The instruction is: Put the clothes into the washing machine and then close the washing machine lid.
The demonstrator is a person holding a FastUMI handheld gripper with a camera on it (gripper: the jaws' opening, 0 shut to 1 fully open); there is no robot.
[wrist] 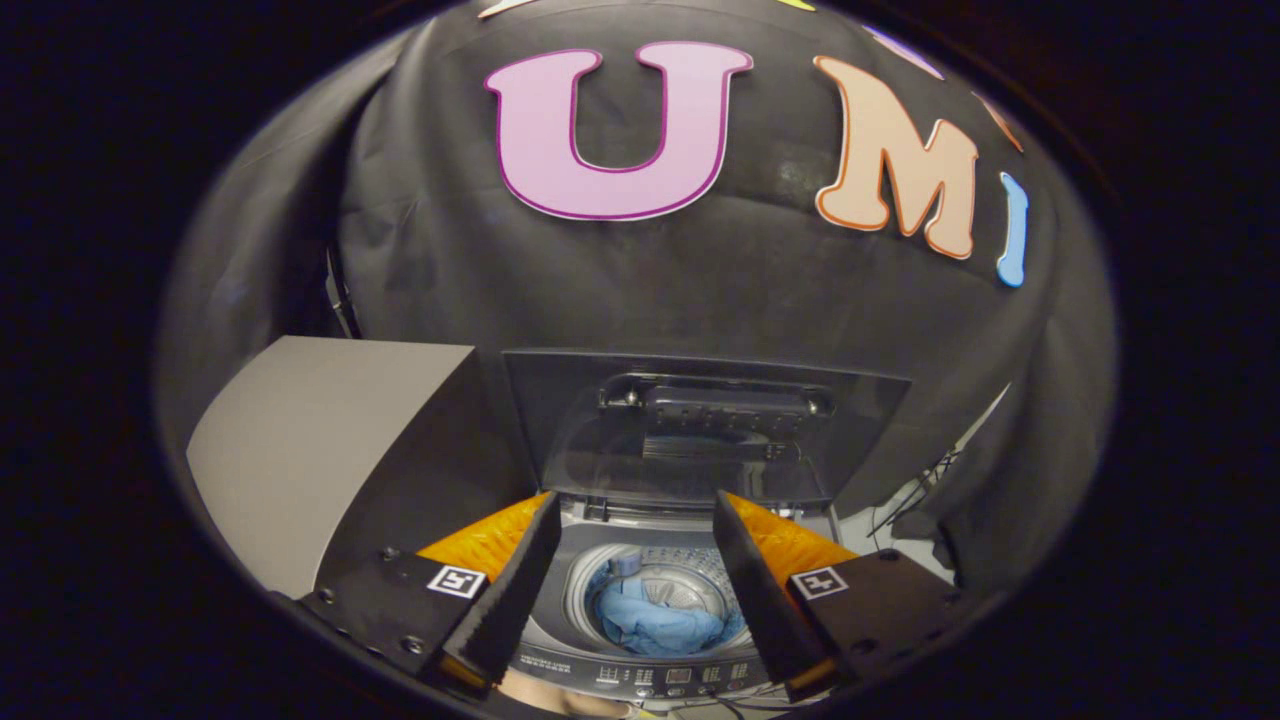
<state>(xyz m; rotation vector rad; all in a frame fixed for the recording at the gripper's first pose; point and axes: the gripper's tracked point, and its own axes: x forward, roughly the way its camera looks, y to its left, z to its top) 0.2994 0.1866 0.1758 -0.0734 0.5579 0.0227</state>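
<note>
Gripper (634, 585) spread wide, 2 fingers (510, 600) holding nothing, poised above washing machine (640, 672). Blue clothes (655, 615) lay in drum between fingers. Lid (700, 420) stood upright at 12 o'clock beyond drum. Grey box (310, 460) at 10 o'clock.

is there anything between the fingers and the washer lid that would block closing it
Nothing visible does. The gripper is open and empty above the drum, where the blue clothes already lie. The lid stands raised just beyond the fingers, with open space between.
</note>
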